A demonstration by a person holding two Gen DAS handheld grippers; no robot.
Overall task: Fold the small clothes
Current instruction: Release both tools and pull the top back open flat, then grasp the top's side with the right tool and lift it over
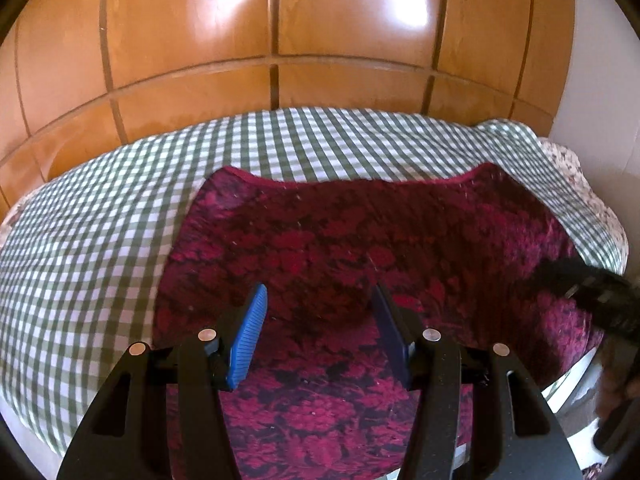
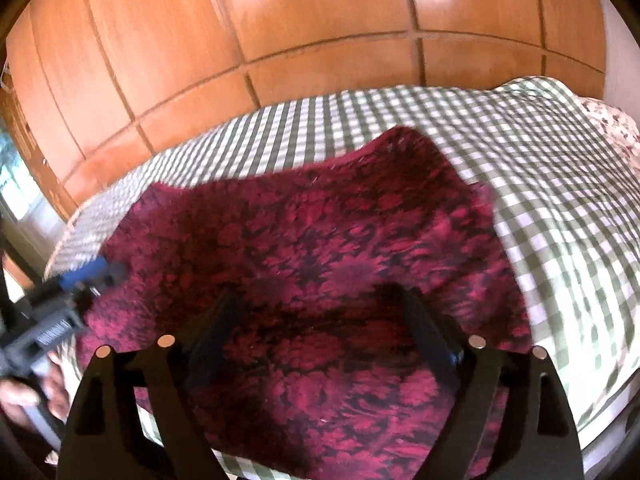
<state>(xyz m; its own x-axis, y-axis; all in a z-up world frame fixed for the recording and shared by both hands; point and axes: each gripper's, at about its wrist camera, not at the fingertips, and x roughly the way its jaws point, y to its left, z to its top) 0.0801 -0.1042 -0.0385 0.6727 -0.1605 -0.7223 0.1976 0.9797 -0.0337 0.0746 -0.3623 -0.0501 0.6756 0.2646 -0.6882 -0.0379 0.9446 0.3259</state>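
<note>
A dark red garment with a floral pattern (image 1: 360, 220) lies spread flat on the checked bed cover (image 1: 100, 220); its hemmed far edge curves across the bed. My left gripper (image 1: 319, 288) hovers over the garment's near part, its blue pads apart with nothing pinched between them. In the right wrist view the same garment (image 2: 320, 220) fills the middle, and my right gripper (image 2: 316, 292) stands wide open above it with nothing between its fingers. The left gripper (image 2: 96, 274) shows at the garment's left edge, held by a hand (image 2: 24, 396). The right gripper (image 1: 600, 296) appears blurred at the right side.
The green-and-white checked cover (image 2: 560, 200) reaches well past the garment to the left, right and far side. A wooden panelled wardrobe (image 1: 320, 20) stands right behind the bed. Floral bedding (image 1: 568, 168) lies at the far right corner, next to a white wall (image 1: 592, 80).
</note>
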